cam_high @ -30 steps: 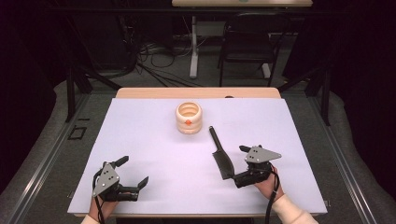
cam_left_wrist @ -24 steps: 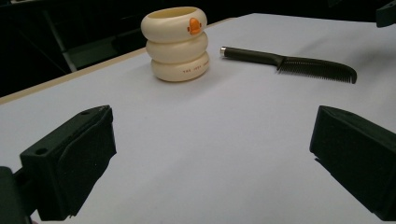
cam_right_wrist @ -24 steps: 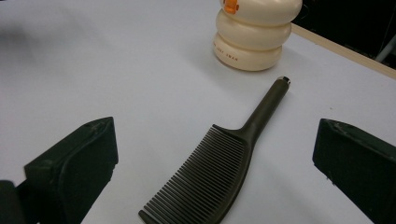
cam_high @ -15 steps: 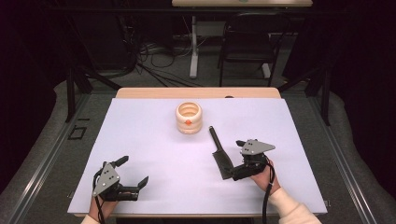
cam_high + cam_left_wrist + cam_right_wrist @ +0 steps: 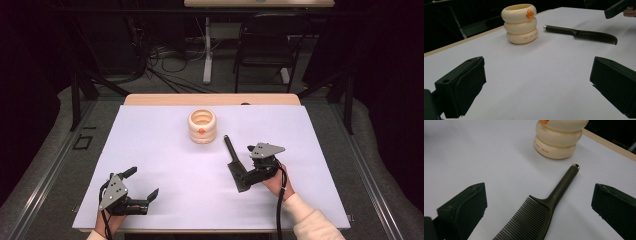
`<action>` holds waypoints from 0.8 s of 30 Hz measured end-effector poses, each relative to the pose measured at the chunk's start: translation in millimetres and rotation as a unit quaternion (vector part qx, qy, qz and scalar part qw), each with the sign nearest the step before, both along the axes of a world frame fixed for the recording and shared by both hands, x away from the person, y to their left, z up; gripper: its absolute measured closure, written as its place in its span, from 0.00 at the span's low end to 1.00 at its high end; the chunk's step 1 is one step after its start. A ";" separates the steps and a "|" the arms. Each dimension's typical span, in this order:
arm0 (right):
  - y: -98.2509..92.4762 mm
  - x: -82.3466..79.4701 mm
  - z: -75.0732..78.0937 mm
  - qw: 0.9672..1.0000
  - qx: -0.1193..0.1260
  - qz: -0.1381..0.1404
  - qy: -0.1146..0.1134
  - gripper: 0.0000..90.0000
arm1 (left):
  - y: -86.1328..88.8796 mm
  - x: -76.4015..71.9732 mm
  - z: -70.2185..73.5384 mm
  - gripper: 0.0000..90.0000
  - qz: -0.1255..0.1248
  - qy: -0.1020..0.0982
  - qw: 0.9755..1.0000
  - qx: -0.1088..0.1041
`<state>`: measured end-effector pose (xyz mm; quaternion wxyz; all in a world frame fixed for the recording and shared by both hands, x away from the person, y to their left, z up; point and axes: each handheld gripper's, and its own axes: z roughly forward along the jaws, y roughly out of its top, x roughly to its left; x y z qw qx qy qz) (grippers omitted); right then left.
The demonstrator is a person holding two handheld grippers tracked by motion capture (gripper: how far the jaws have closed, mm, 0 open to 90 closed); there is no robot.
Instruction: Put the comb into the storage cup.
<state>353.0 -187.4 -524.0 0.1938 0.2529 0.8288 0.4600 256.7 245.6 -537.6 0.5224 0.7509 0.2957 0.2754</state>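
A black comb (image 5: 233, 161) lies on the white table cover (image 5: 150, 135), handle toward the far side, teeth end near me. My right gripper (image 5: 243, 177) is open, its jaws standing either side of the comb's toothed end (image 5: 524, 225) without touching it. A cream ringed cup (image 5: 201, 126) with an orange mark stands upright beyond the comb's handle tip (image 5: 575, 166). Near the front left edge, my left gripper (image 5: 141, 184) is open with nothing between its jaws. The left gripper view has the cup (image 5: 520, 23) ahead and the comb (image 5: 584, 33) to its right.
A wooden table strip (image 5: 210, 99) runs along the far edge of the cover. Beyond it stand a chair (image 5: 265, 45) and floor cables (image 5: 150, 65). Bare cover lies between the two grippers and left of the cup.
My right gripper has crept left and a little farther from me, bringing its open jaws around the comb's toothed end. The left gripper, comb and cup have stayed put.
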 end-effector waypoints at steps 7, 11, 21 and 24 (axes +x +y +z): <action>6.9 11.3 -0.3 1.000 0.000 0.005 0.010 0.00 | 0.5 -0.2 0.4 0.00 0.001 -0.001 1.000 0.000; 10.3 18.4 -0.7 1.000 0.003 0.015 0.016 0.00 | 0.8 -0.2 0.2 0.00 0.002 0.001 1.000 -0.002; 21.1 35.9 -2.7 0.999 -0.005 0.032 0.025 0.00 | 1.0 -0.3 0.2 0.00 0.002 0.000 1.000 -0.002; 21.0 38.2 -1.1 0.999 -0.001 0.031 0.026 0.00 | 0.9 -0.2 0.2 0.00 0.002 0.000 1.000 -0.002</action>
